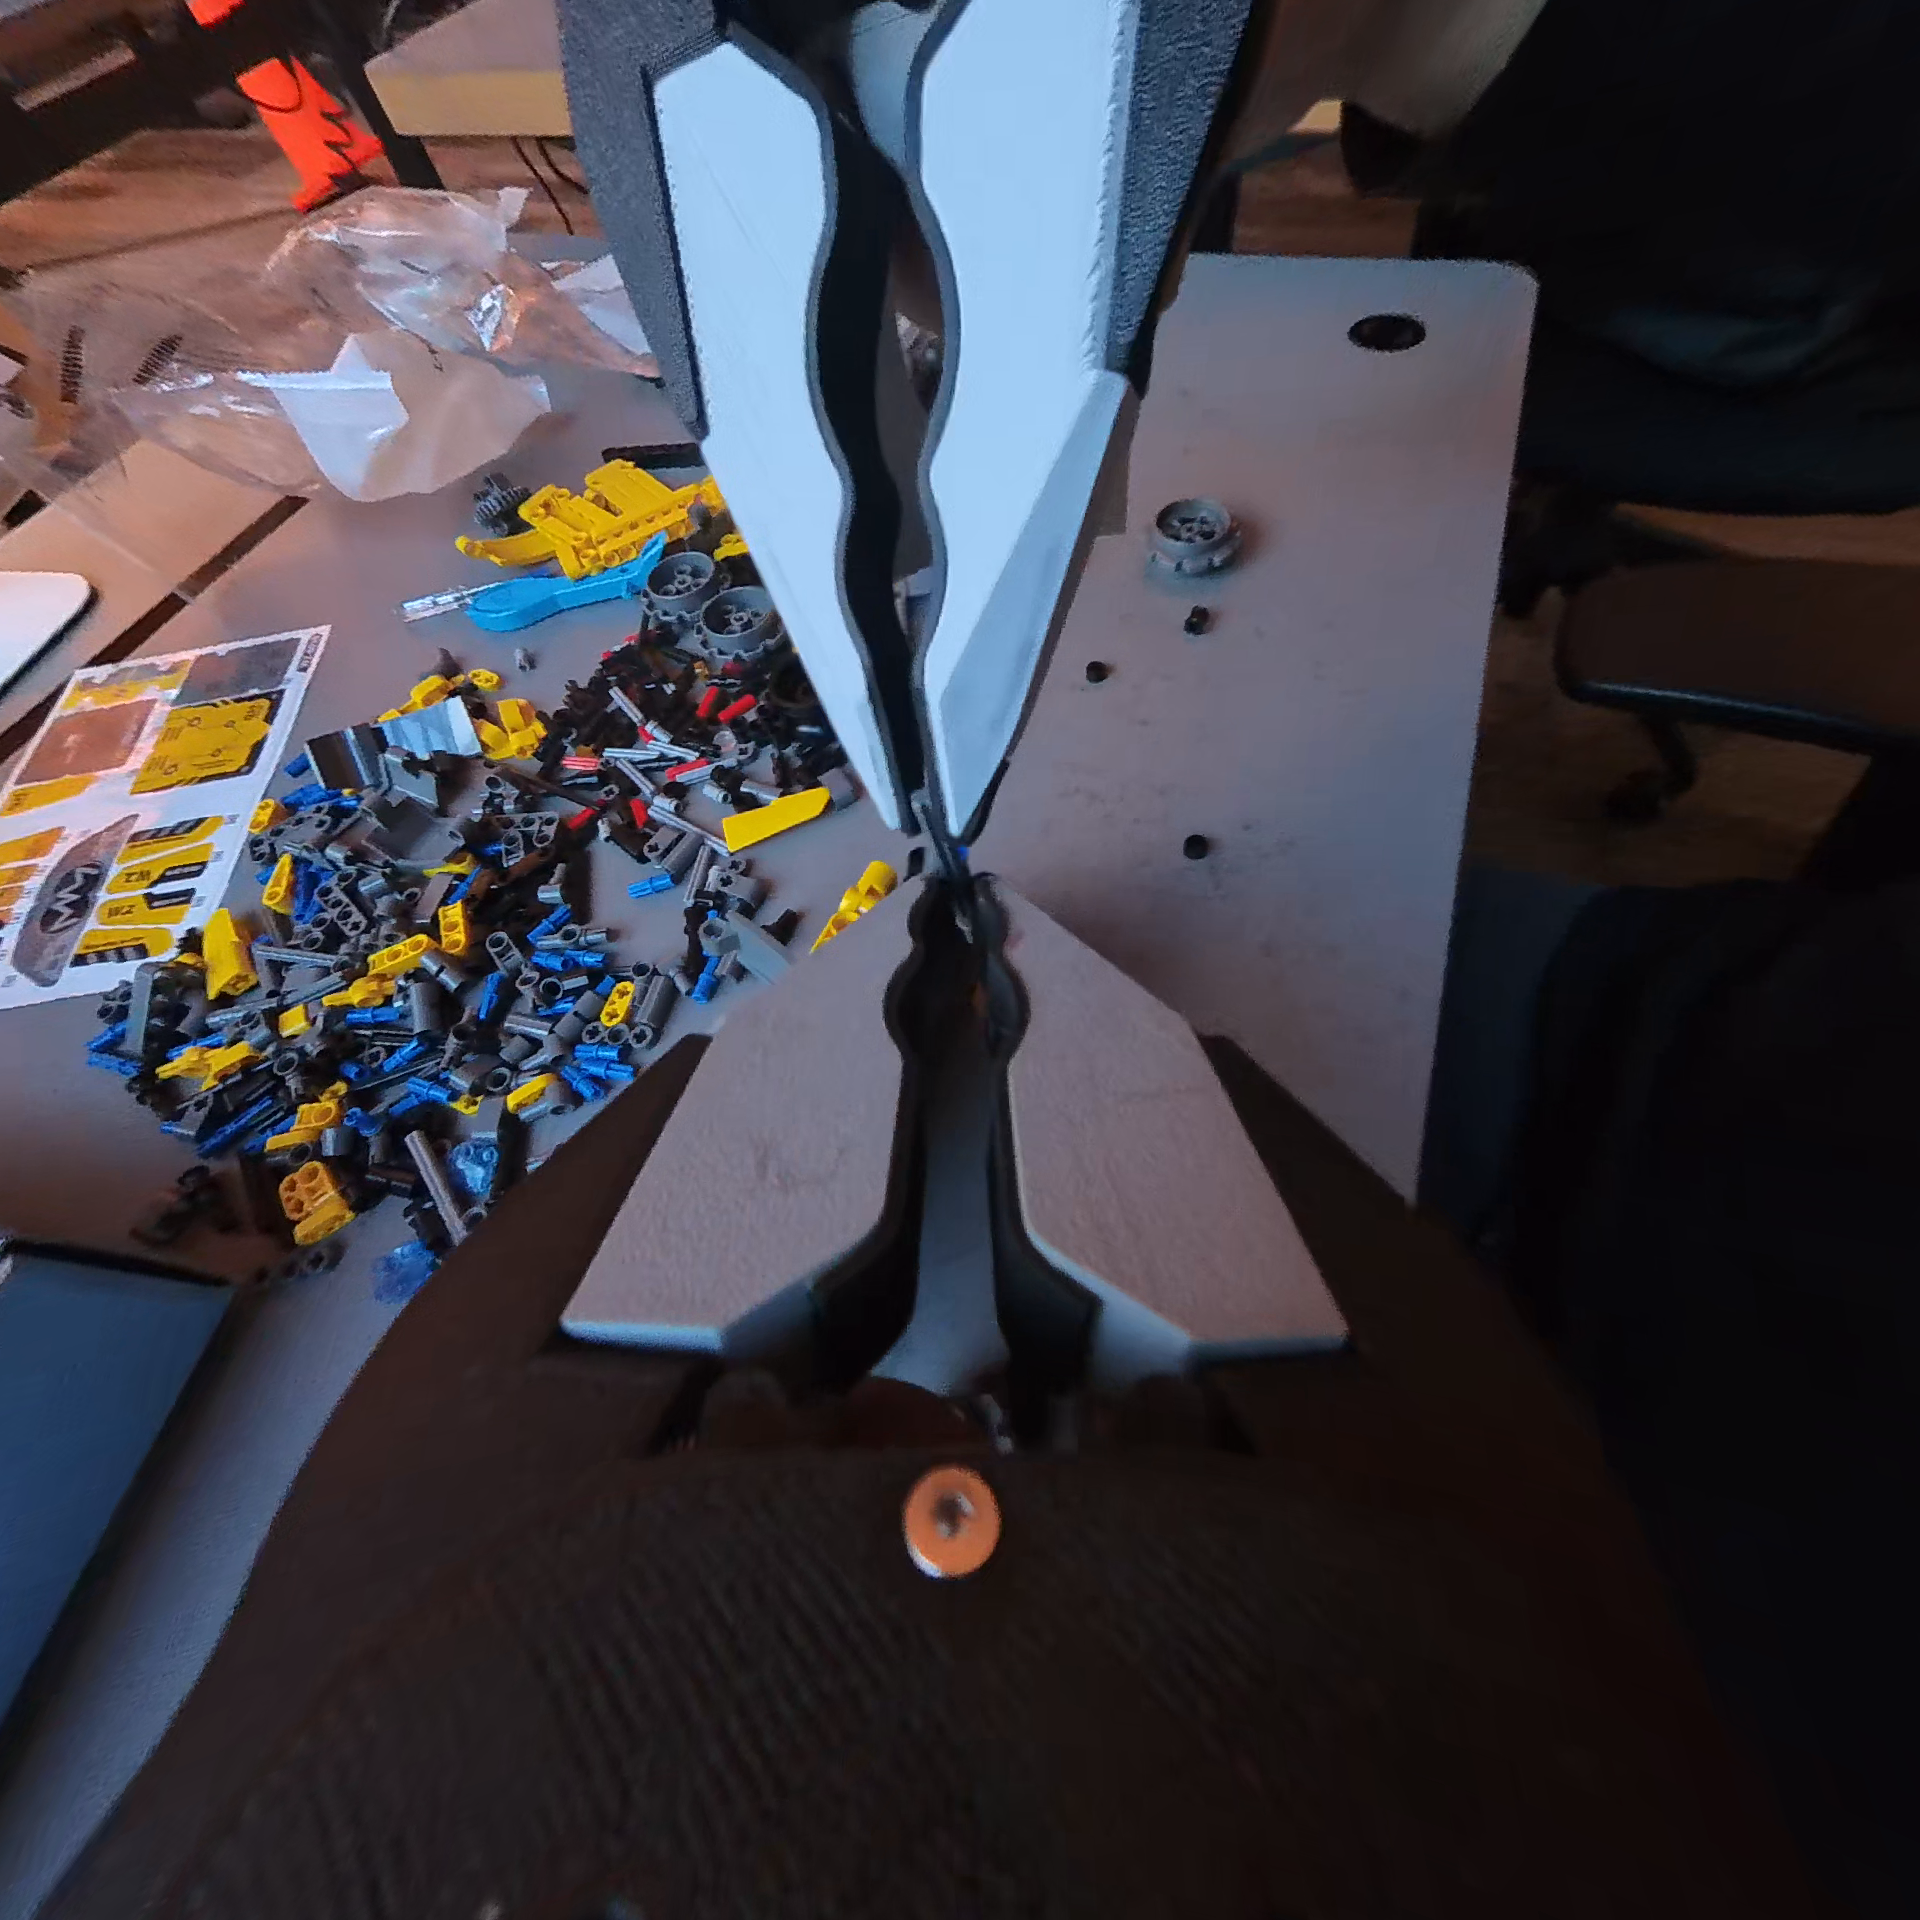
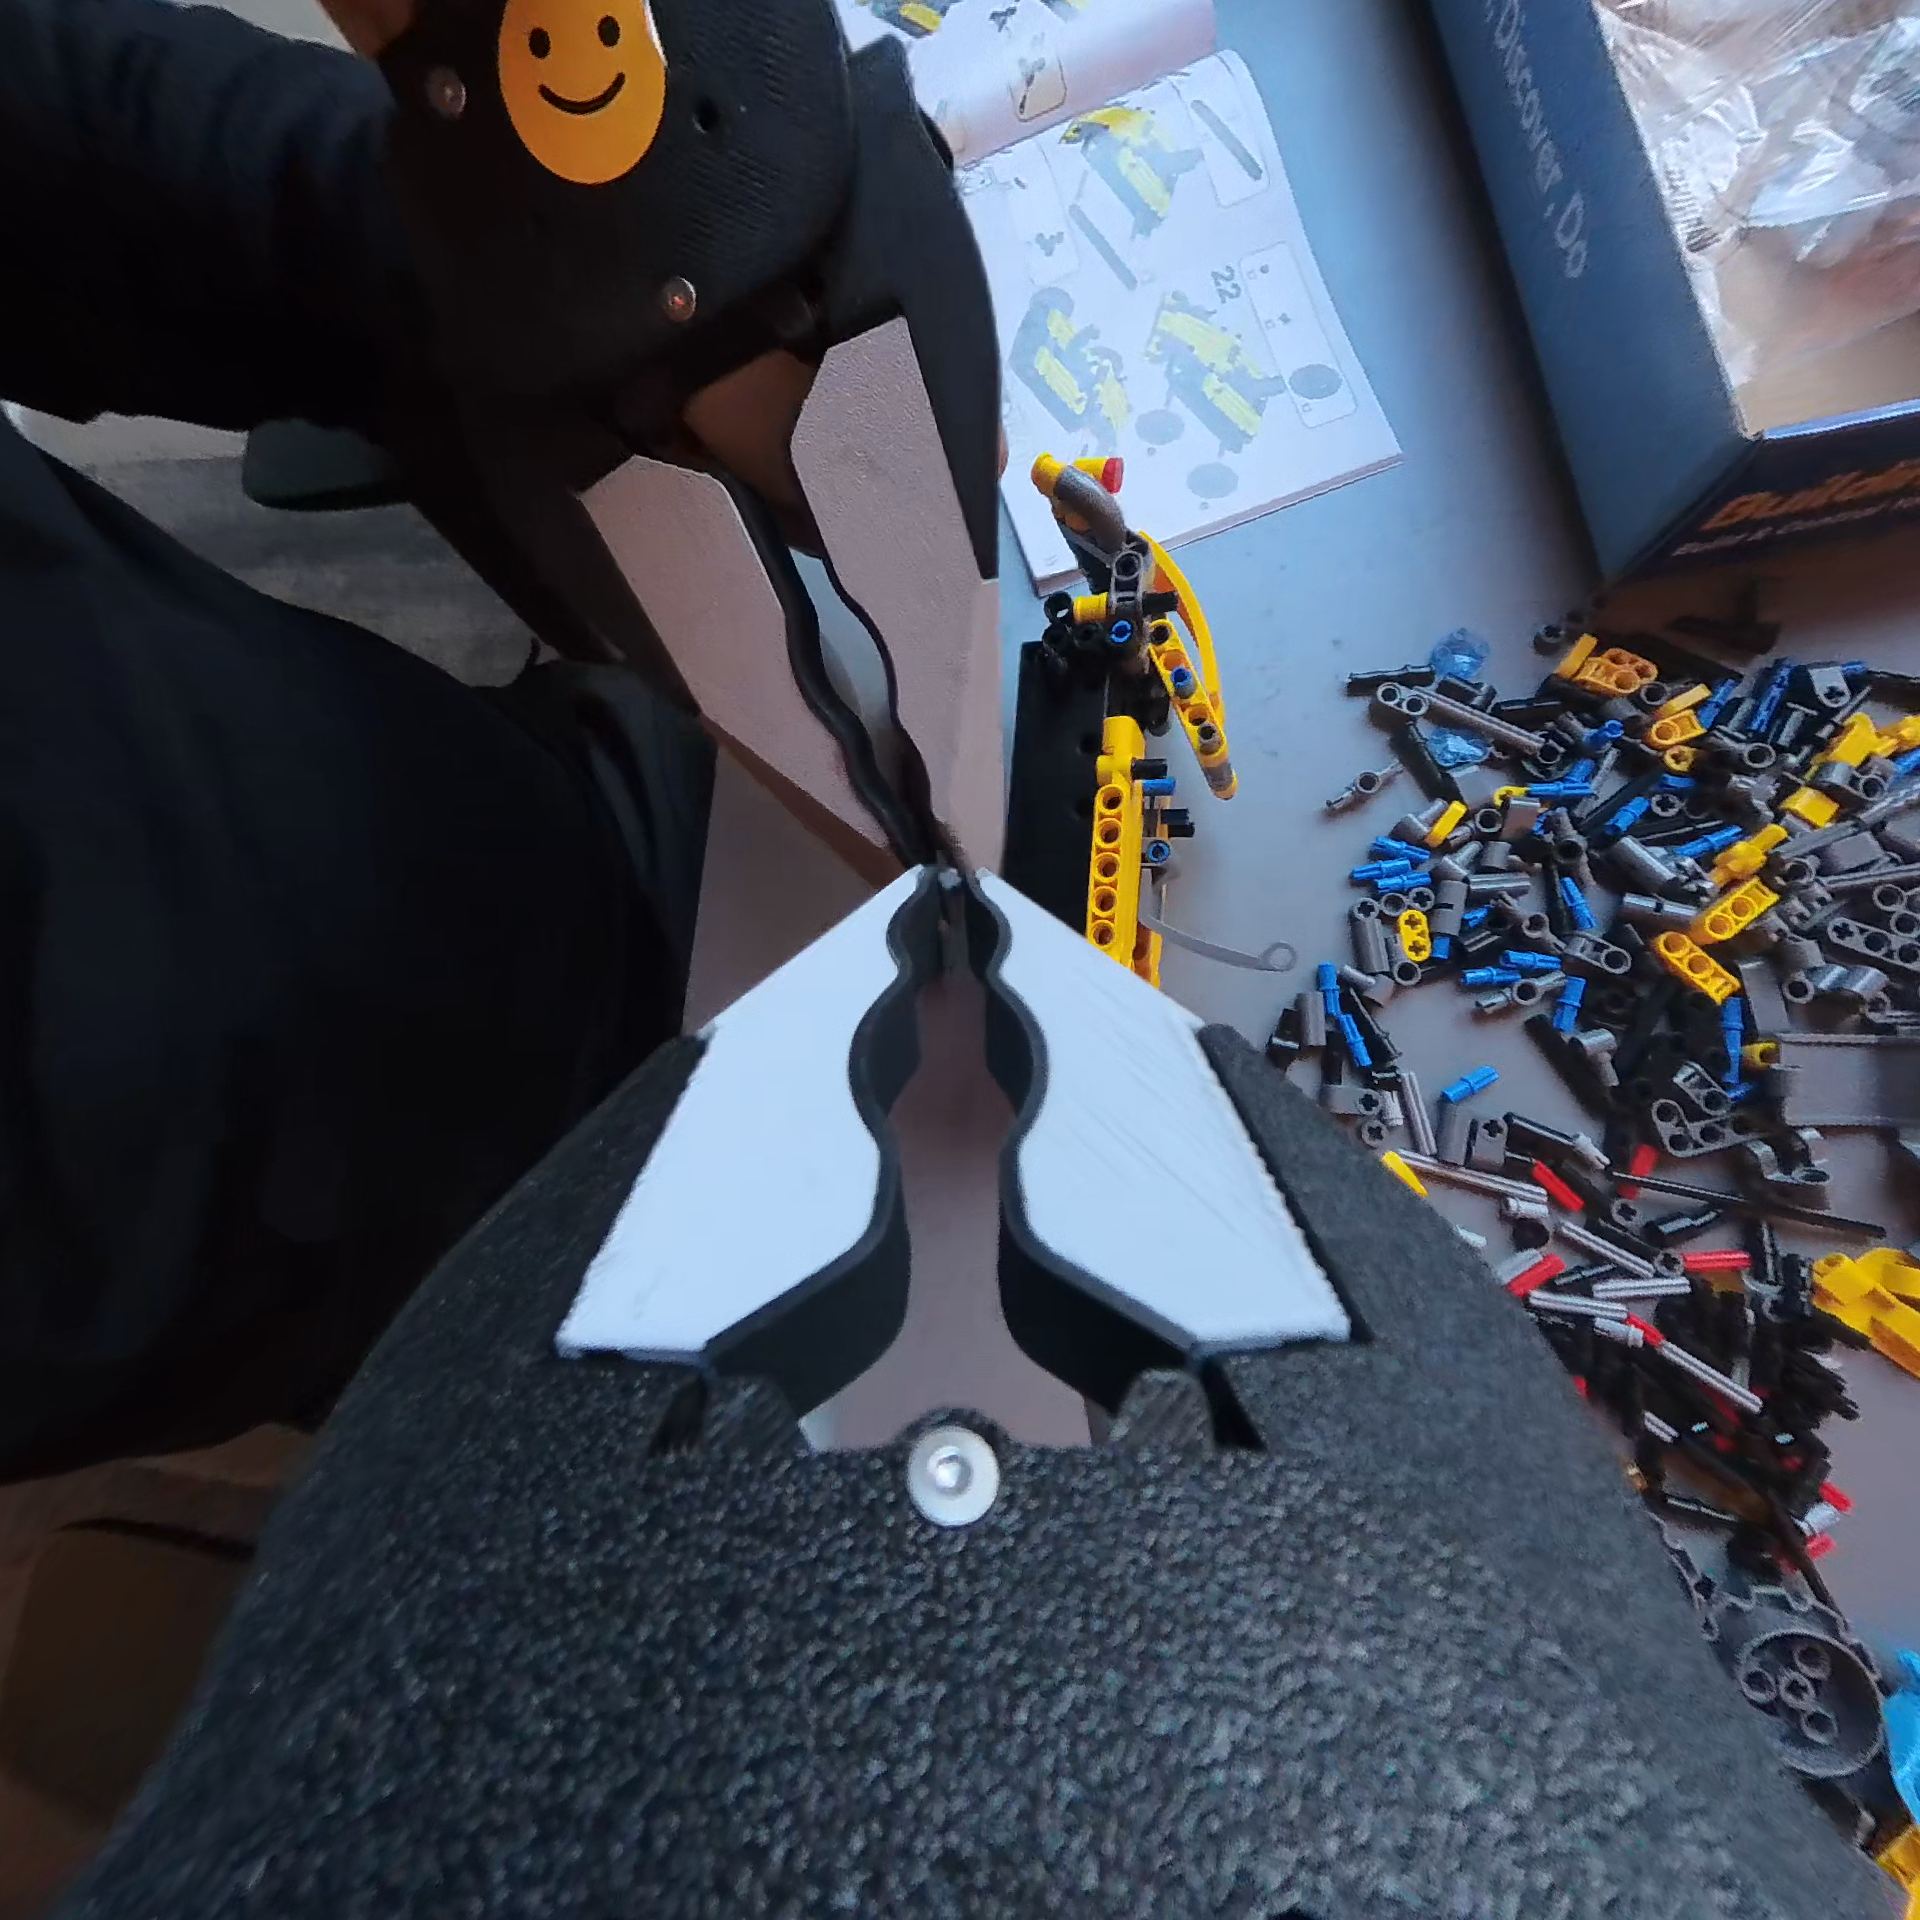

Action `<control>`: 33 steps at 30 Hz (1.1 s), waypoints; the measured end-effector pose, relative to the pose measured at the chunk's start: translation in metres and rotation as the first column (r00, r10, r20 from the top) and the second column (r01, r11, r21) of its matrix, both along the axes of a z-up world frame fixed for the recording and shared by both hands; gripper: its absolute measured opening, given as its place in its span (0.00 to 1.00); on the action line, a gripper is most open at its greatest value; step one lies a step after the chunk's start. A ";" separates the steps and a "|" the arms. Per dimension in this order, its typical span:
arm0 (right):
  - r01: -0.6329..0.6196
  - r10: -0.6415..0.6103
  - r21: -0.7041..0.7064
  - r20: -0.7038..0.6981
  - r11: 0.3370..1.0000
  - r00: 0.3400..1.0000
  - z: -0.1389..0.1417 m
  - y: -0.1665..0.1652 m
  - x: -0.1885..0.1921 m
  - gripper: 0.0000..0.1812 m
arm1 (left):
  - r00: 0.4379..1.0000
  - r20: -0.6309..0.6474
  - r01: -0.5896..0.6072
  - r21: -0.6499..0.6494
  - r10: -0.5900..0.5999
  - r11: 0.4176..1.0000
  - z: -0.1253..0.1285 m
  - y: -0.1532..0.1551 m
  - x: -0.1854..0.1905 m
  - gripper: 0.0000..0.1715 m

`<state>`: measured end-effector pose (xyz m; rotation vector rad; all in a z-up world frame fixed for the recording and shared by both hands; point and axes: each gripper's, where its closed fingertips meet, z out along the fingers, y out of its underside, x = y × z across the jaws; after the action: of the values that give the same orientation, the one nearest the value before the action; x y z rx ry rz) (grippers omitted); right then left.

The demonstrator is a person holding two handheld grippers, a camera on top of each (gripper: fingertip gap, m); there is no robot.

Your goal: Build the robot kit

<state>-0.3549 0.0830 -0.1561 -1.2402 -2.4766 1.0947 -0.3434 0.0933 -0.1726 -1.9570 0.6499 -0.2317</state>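
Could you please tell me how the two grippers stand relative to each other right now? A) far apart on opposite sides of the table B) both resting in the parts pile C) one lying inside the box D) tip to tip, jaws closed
D: the left gripper and right gripper meet tip to tip above the table, jaws closed on something small and dark, beside the parts pile.

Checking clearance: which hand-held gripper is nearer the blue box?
Left. The left hand-held gripper has its body beside the box; the right hand-held gripper reaches in from the opposite side, meeting it tip to tip.

A loose heap of blue, yellow, grey and black plastic building pieces (image 1: 457,935) lies on the grey table (image 1: 1299,644), an open printed instruction booklet (image 2: 1164,281) far behind.
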 end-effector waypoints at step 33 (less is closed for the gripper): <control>0.186 -0.239 -0.368 -0.104 0.911 0.965 -0.027 0.040 -0.028 0.03 | 0.945 0.259 -0.154 -0.185 0.199 0.971 -0.013 0.036 -0.036 0.00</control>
<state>-0.3831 0.1234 -0.1830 -1.4220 -2.0343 1.5564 -0.3793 0.1290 -0.1859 -2.0749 0.2771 -0.4481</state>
